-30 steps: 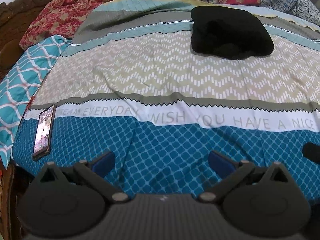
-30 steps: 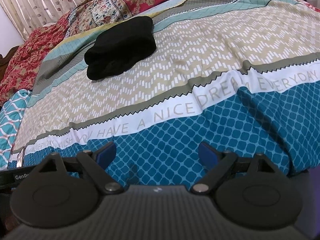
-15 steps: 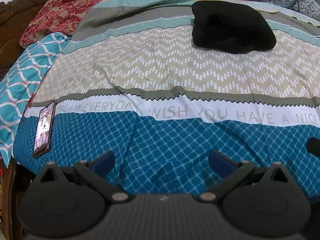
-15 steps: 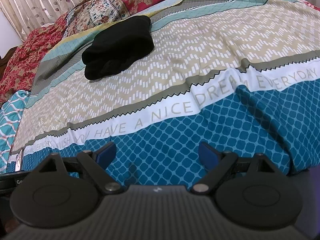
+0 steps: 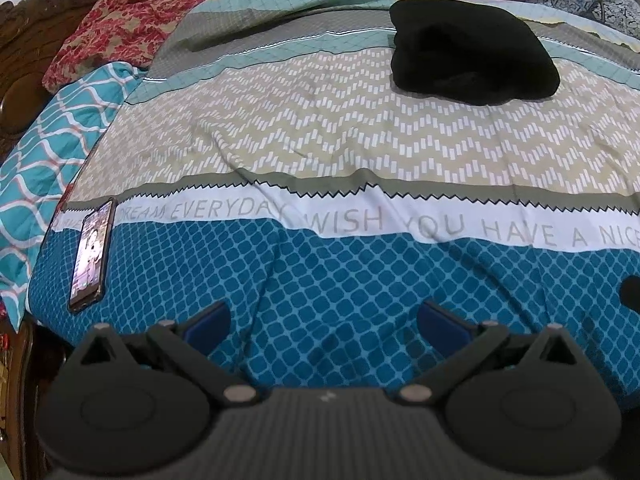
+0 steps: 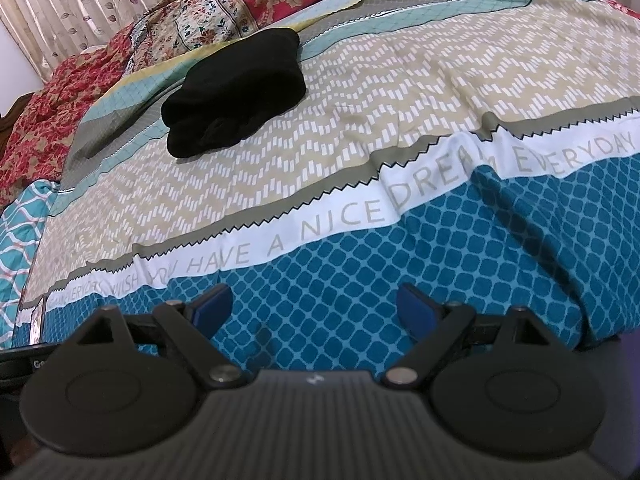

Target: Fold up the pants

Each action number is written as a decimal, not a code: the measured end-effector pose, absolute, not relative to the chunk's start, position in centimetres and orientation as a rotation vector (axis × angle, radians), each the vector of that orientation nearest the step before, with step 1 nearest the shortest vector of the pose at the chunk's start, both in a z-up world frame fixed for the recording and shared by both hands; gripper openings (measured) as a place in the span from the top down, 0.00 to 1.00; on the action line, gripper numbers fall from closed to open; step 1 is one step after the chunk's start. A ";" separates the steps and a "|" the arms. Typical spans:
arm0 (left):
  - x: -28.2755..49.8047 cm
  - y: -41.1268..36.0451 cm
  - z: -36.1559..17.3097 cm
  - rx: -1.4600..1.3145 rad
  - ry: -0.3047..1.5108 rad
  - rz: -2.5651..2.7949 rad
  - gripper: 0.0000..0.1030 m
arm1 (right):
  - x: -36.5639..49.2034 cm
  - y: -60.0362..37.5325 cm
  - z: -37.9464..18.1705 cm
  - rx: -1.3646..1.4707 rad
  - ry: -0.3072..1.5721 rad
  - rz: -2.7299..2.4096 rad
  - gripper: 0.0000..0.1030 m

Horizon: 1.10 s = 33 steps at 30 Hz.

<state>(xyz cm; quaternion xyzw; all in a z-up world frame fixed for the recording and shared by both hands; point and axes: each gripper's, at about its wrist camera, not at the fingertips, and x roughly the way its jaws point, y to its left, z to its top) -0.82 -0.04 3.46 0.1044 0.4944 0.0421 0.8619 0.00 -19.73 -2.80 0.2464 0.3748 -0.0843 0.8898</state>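
The black pants (image 5: 472,54) lay bundled at the far side of the bed, on the patterned bedspread (image 5: 320,152). Both the left gripper (image 5: 322,320) and the right gripper (image 6: 316,306) hung over the near blue band, fingers spread wide and grasping nothing (well apart from the pants). A phone (image 5: 91,256) lay at the near left edge.

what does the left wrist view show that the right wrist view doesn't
Only the left wrist view shows the phone plainly, lying lit at the bed's left edge, plus a carved wooden headboard. Only the right wrist view shows the leaf-print curtain. Both show the black pants bundled on the patterned bedspread, and each view's own tongs, the left tongs and the right tongs, open and empty.
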 end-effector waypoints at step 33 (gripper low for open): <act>-0.8 -0.1 3.0 0.226 1.047 0.061 0.00 | 0.5 -19.7 -3.2 0.514 0.789 -0.177 0.12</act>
